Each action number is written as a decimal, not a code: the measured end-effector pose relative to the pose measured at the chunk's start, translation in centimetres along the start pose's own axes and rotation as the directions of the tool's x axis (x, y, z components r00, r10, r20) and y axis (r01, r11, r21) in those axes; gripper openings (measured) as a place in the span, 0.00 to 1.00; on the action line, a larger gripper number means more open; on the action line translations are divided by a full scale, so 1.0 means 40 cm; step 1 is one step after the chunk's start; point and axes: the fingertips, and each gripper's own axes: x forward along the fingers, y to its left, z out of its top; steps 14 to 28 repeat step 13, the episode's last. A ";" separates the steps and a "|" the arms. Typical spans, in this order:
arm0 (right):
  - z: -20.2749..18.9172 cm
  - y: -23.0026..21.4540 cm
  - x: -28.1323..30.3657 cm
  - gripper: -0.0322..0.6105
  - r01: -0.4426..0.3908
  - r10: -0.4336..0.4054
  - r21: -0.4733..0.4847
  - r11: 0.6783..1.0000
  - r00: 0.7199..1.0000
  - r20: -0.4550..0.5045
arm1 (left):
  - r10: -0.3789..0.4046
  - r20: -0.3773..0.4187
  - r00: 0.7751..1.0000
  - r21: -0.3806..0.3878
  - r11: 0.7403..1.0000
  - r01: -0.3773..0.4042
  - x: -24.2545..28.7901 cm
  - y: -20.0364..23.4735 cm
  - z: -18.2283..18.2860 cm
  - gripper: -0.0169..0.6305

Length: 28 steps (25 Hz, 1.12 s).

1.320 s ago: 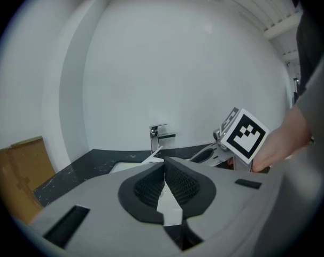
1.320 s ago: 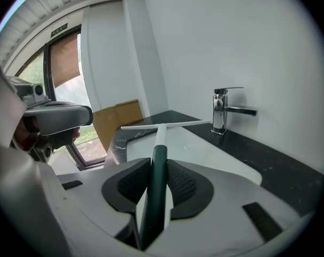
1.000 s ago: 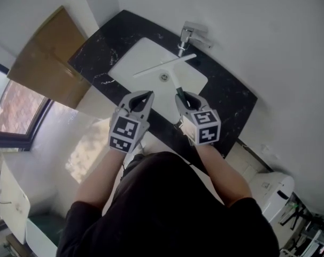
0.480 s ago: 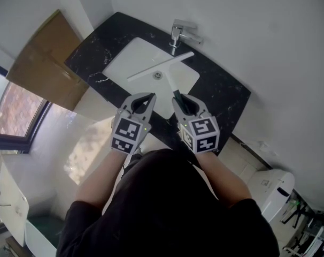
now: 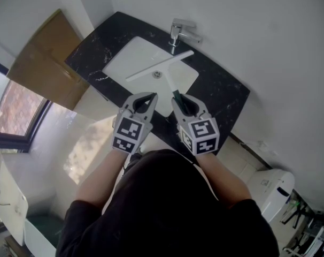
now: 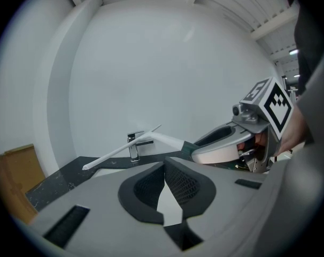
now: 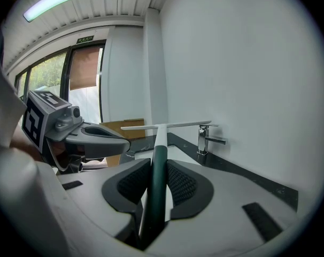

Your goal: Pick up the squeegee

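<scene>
Right tongs (image 5: 176,96): closed on the dark green handle (image 7: 157,181) of the squeegee (image 5: 160,66). The right gripper view shows both pads pressed against the handle. The handle runs out lengthwise between them to a white neck and a long white blade (image 7: 183,125) set crosswise at the far end.

Left tongs (image 5: 151,96): closed, pad tips together, nothing between them. They sit just beside the right tongs, apart from the squeegee, and take no part in the grip.

Location of the squeegee: above the white sink (image 5: 124,58) set into the black bench (image 5: 226,96), with the blade near the faucet (image 5: 177,32). In both gripper views the blade stands about level with the top of the faucet. No part of it appears to rest on the basin or the bench, so the tool is judged to be lifted clear.

Task status: grasp made; lift judged done or nearly so. Remaining: at most, confirm that the grip is secure. The hold lies near the end of the handle with the long blade far out in front, so the blade end may sag or swing if the pads slip.
</scene>
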 end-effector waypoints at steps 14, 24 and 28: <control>0.012 0.021 -0.017 0.21 -0.002 0.002 -0.001 1.000 1.000 0.019 | 0.001 0.003 1.000 0.010 1.000 -0.001 -0.018 -0.006 0.003 0.04; 0.012 0.021 -0.017 0.21 -0.002 0.002 -0.001 1.000 1.000 0.019 | 0.001 0.003 1.000 0.010 1.000 -0.001 -0.018 -0.006 0.003 0.04; 0.012 0.021 -0.017 0.21 -0.002 0.002 -0.001 1.000 1.000 0.019 | 0.001 0.003 1.000 0.010 1.000 -0.001 -0.018 -0.006 0.003 0.04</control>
